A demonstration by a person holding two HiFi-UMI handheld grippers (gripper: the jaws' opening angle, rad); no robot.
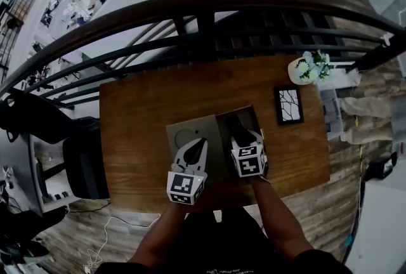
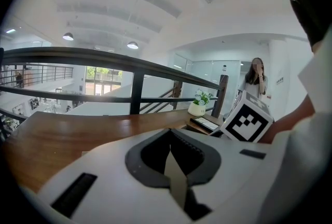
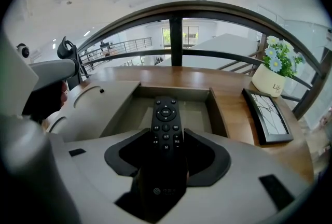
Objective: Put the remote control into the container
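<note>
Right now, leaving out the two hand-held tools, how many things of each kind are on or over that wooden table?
Remote control: 1
Container, lid open: 1
Picture frame: 1
Pot of flowers: 1
Total: 4

a: where does the head view sit?
b: high up, looking steeply down on the whole table (image 1: 139,127), with the railing (image 1: 190,5) beyond it.
a: and the two gripper views?
b: low and close over the tabletop, each looking along its own jaws toward that railing. the right one peers into the box (image 3: 198,93).
a: what do they share?
b: the flower pot (image 3: 268,82) and picture frame (image 3: 268,116) show in all three views.
</note>
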